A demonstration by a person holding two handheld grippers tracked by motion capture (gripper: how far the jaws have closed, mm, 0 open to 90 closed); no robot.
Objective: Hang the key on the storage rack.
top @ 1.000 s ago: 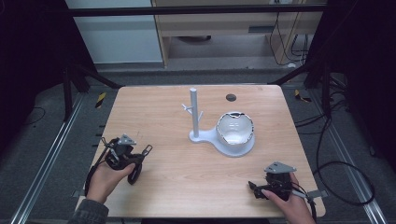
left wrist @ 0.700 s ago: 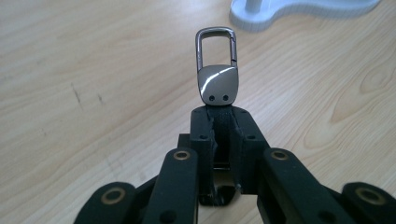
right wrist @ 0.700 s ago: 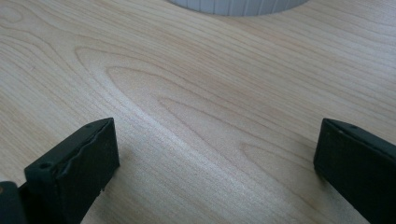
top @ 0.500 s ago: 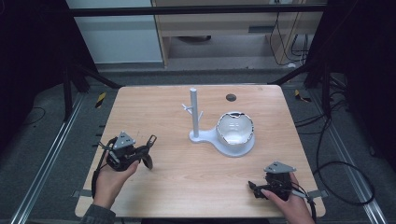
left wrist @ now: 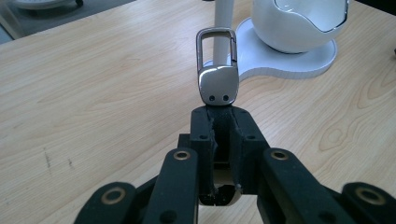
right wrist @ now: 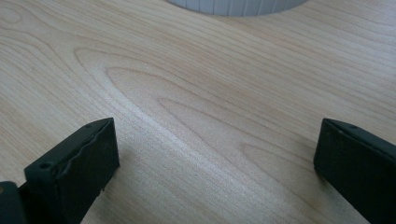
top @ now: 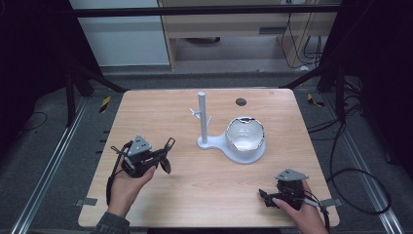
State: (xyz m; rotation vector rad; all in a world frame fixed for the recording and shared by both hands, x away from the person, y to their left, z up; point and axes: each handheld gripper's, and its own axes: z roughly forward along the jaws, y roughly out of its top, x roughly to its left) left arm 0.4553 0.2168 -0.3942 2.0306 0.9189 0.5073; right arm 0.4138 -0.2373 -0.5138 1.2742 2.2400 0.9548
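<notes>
The left gripper point(left wrist: 219, 140) has its 2 black fingers point(left wrist: 201, 140) clamped on a shiny silver metal key-ring clasp point(left wrist: 217, 70) with a rectangular loop, held above the light wooden tabletop point(top: 160, 117) and pointing toward the white stand with upright post and round bowl point(top: 234, 139). The right gripper point(right wrist: 215, 163) rests near the tabletop's front right edge, fingers spread wide, nothing between them.

A pale wooden table point(top: 160, 112) with a small dark round hole point(top: 240, 102) near its far edge stands on grey floor point(top: 44, 161). Metal rails point(top: 46, 170) run along both sides — black frame struts point(top: 92, 78) angle up behind. Beyond sit a white cabinet point(top: 122, 34) and a wooden shelf unit point(top: 229, 24) — black cables point(top: 350, 161) trail at right.
</notes>
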